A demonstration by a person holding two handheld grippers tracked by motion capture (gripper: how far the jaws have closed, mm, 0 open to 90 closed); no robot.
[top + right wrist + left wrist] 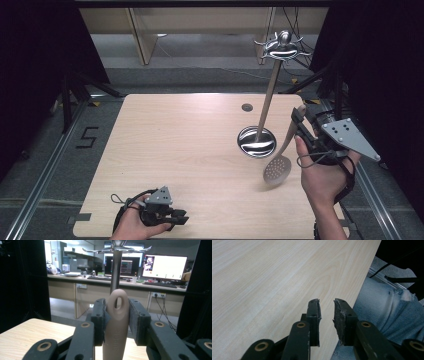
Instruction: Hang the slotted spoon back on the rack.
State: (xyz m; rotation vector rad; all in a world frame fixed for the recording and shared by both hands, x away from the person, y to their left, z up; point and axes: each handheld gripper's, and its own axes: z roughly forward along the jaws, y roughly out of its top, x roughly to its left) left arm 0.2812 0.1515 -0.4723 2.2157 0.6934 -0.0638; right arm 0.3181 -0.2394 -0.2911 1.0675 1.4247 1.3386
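A slotted spoon hangs in the air over the table's right side, its perforated metal head (277, 168) down and its beige handle (291, 131) up. My right gripper (300, 121) is shut on the handle near its top; in the right gripper view the handle's hanging hole (117, 302) sits between the jaws. A chrome utensil stand (270, 92) with a round base (256, 141) and hooks at the top (282, 46) rises just left of the spoon, and its pole (116, 270) stands straight ahead. My left gripper (177, 216) rests low at the table's front left edge, open with nothing between its fingers (340, 320).
The light wooden table (180, 150) has a round cable hole (247, 107) near the back. In the left gripper view a person's jeans-clad leg (387, 307) lies past the table edge. Desks and lit monitors (165, 266) stand behind. Dark curtains flank both sides.
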